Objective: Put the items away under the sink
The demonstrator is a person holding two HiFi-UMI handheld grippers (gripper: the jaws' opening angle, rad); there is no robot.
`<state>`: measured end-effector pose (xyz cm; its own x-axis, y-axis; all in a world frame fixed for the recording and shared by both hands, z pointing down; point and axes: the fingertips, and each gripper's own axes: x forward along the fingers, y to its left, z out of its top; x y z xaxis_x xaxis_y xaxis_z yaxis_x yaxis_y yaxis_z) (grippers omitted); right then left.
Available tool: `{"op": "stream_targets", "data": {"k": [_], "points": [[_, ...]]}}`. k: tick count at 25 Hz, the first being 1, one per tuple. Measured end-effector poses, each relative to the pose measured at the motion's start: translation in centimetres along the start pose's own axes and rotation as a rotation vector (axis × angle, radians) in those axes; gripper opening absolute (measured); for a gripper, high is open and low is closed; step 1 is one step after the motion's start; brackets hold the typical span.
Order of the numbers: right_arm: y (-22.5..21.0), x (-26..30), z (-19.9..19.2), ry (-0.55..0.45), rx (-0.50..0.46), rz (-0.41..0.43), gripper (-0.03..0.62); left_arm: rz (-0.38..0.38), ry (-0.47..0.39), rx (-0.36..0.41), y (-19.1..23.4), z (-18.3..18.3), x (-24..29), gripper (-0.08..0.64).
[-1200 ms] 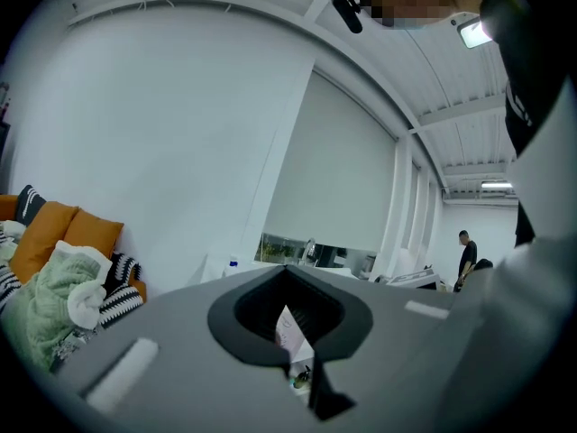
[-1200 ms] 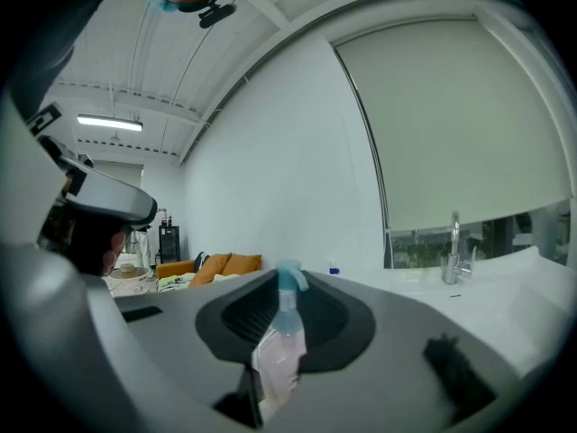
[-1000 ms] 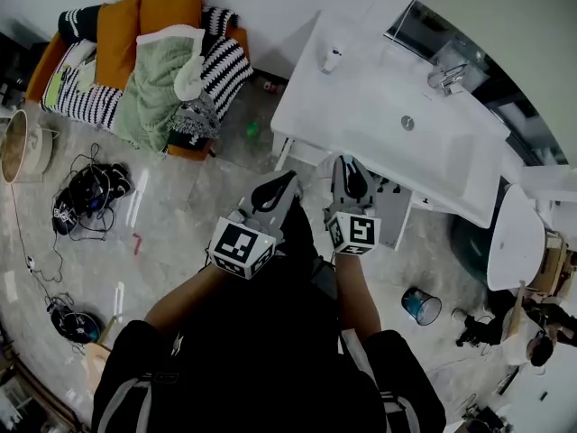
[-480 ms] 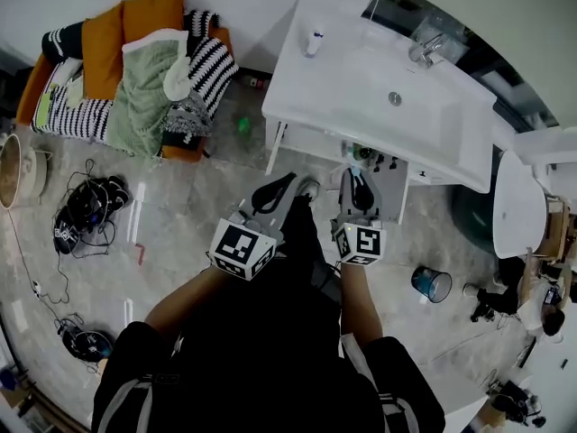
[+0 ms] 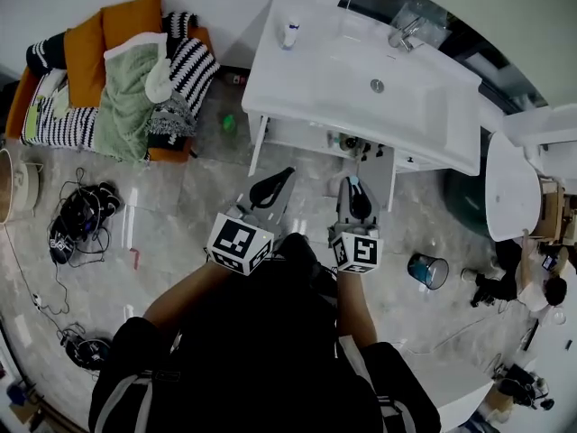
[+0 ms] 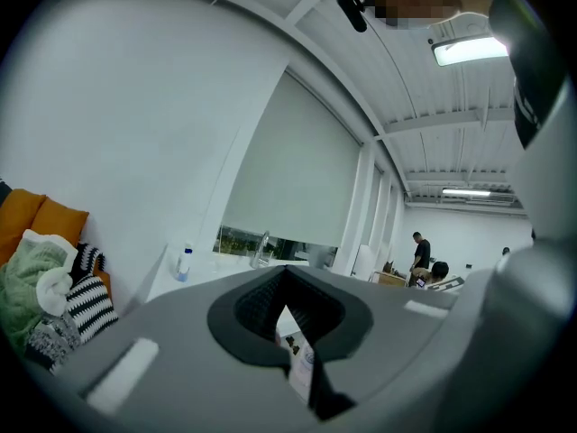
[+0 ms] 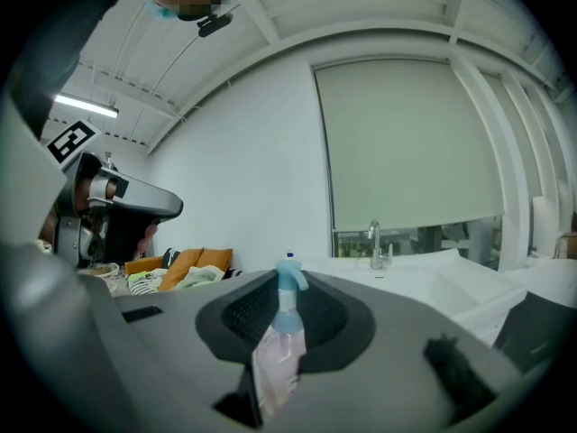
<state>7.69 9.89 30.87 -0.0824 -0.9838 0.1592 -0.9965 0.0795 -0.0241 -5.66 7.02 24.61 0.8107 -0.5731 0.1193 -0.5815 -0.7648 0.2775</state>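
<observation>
In the head view I am standing a little way back from the white vanity [image 5: 433, 120], with the left gripper [image 5: 270, 186] and the right gripper [image 5: 351, 190] held out side by side toward it. The open shelf [image 5: 311, 134] under the basin is ahead of both and lower, and some small things already sit on it. I judge the carry is nearly done, so I should lower both hands and come in beneath the counter edge rather than at it.

In the left gripper view the jaws are clamped on a thin white printed packet [image 6: 297, 357], which stands edge-on between them. I cannot read what it is. It looks light and floppy, so I would lay it flat on a bare part of the shelf before letting go.

In the right gripper view the jaws grip a spray bottle [image 7: 278, 336] upright by its pinkish body, its blue head clear above them. It should go in first, set down on its base and clear of the things already there.
</observation>
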Motion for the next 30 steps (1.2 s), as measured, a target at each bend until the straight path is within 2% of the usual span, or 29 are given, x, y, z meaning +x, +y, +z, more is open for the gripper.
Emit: {"op": "stream_targets", "data": {"k": [9, 17, 25, 30], "points": [[-3.9, -2.3, -0.6, 0.006, 0.016, -0.012, 0.072, 0.005, 0.013, -0.019, -3.7, -0.9, 3.0, 0.006], [-7.0, -2.8, -2.4, 0.026, 0.002, 0.007, 0.072, 0.062, 0.045, -0.034, -5.3, -3.1, 5.7, 0.006], [-9.1, -2.1, -6.4, 0.028, 0.016, 0.023, 0.072, 0.067, 0.055, -0.014, -5.9, -6.2, 7.2, 0.006], [-10.1, -0.8, -10.0, 0.036, 0.023, 0.007, 0.072, 0.063, 0.071, -0.020, -4.5, -9.8, 9.0, 0.006]]}}
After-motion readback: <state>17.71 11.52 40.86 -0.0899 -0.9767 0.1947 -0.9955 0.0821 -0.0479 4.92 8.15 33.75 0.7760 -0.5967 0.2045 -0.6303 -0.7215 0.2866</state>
